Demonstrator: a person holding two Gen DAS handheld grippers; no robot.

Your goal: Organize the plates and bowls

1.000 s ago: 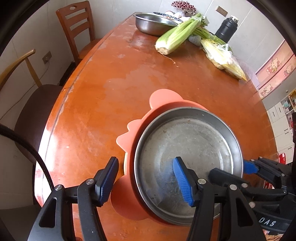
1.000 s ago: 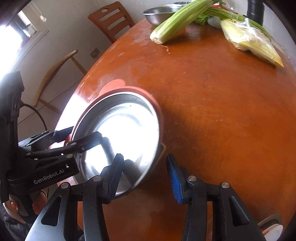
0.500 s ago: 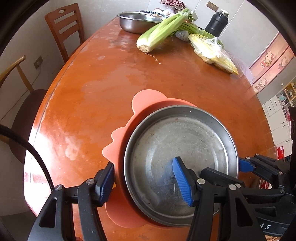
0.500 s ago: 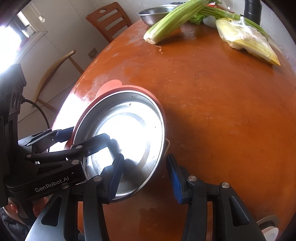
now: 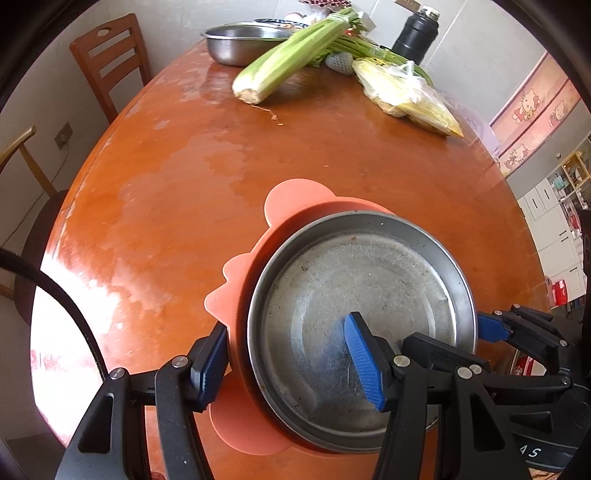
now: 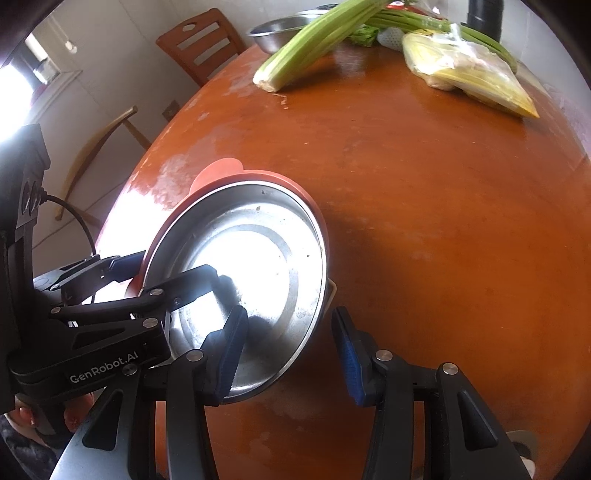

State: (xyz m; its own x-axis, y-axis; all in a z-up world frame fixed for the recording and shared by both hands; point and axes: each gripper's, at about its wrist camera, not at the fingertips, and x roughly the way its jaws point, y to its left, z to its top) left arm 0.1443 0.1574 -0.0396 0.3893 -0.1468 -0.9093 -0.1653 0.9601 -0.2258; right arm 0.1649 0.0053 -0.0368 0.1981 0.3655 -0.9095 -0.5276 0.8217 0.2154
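The left gripper (image 5: 288, 358) is straddling the near-left rim of a stacked pair: a steel plate (image 5: 369, 295) nested in an orange plate (image 5: 295, 199) with lobed edges. Its left pad is lying against the orange rim from outside and its right pad is sitting over the steel plate's inside; whether the jaws are really pressing I cannot tell. The right gripper (image 6: 288, 350) is straddling the stack's opposite edge, one pad over the steel plate's (image 6: 258, 251) inside, the other outside the rim and apart from it, so its jaws are standing apart with the rim between them. A small handle tab is showing just beyond that rim. In the right wrist view the stack is appearing tilted over the orange-brown surface (image 5: 184, 177), near its close edge, with the orange plate (image 6: 218, 171) peeking out behind. At the far end of the surface a steel bowl (image 5: 240, 42), celery (image 5: 291, 61), a bag of yellow food (image 5: 406, 96) and a black bottle (image 5: 419, 35) are lying well apart from the stack. A wooden chair (image 5: 110, 59) is standing beyond the surface's left edge.
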